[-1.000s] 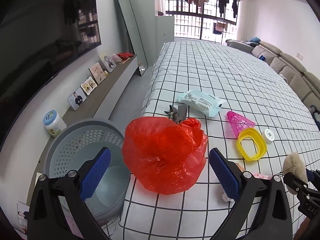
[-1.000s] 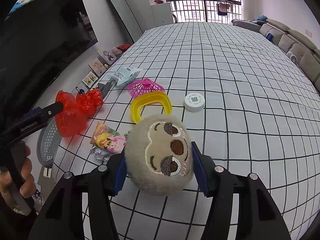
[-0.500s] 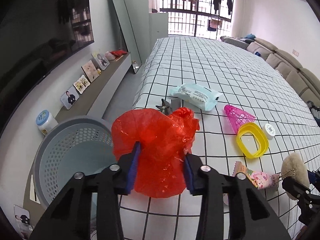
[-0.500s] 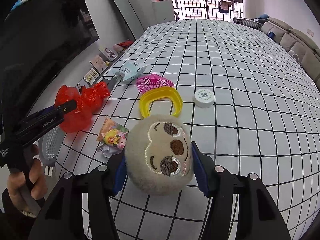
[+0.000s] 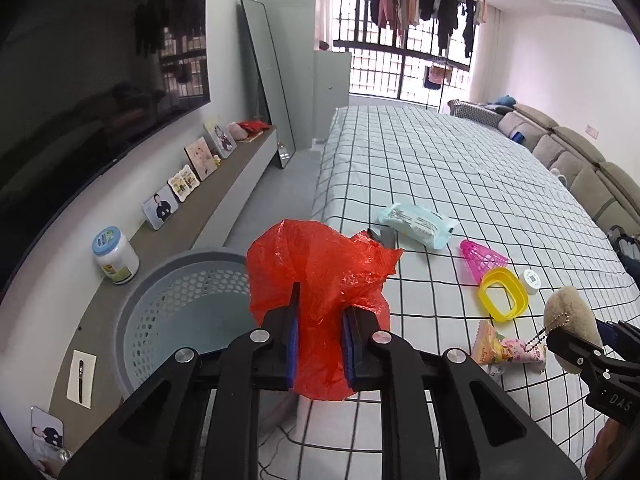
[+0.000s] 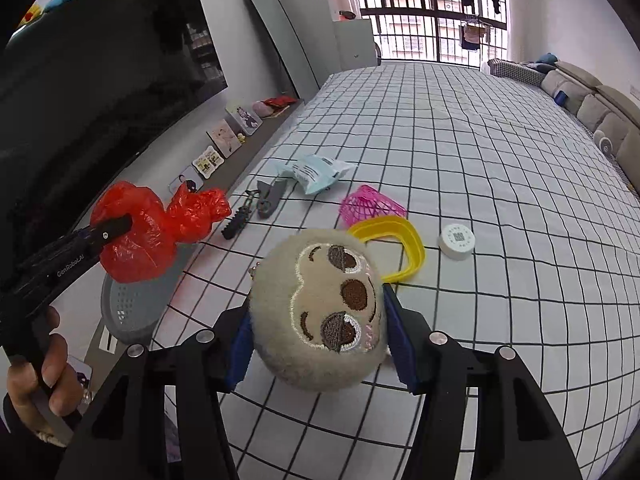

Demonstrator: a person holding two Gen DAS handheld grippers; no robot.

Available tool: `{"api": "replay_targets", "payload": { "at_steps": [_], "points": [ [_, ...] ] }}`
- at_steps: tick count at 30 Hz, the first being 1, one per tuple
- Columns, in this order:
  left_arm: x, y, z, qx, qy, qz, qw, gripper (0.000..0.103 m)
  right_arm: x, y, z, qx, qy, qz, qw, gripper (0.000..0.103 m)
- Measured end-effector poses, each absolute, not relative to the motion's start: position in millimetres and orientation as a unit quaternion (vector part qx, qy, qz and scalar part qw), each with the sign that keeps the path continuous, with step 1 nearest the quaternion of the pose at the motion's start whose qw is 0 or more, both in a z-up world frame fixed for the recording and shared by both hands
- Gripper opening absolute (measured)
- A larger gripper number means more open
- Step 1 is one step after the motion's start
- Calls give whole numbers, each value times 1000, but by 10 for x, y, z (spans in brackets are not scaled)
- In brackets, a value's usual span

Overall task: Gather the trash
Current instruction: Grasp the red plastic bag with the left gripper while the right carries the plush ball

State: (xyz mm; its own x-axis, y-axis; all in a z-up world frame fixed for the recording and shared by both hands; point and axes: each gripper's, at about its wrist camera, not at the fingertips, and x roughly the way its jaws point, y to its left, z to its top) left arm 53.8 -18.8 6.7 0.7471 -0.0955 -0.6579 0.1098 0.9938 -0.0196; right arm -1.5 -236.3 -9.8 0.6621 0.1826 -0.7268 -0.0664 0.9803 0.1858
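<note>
The bed (image 5: 460, 184) carries the clutter near its left edge; the basket (image 5: 180, 312) stands on the floor just beside that edge. The left gripper (image 5: 318, 344) is clamped tight on the red bag (image 5: 316, 264) — carry it over the basket before letting go. The right gripper (image 6: 316, 344) holds the plush (image 6: 320, 308) — keep it aside.

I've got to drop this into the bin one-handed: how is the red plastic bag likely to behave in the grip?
Probably floppy: the red plastic bag bulges and crinkles around the left gripper, whose jaws have just closed on it. Likely light, since it hangs clear of the bed. The thin glossy film may slip or cling on release over the basket.
</note>
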Motion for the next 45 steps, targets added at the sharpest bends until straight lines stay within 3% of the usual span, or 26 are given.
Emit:
{"api": "replay_targets", "payload": {
  "at_steps": [29,45],
  "points": [
    [612,1218,-271,1,380,15,925,17,629,-711,-175,17,430,175,886,56],
    [877,1558,-714,-1,421,18,907,17,1122,25,-636,-13,474,210,855,56]
  ]
}}
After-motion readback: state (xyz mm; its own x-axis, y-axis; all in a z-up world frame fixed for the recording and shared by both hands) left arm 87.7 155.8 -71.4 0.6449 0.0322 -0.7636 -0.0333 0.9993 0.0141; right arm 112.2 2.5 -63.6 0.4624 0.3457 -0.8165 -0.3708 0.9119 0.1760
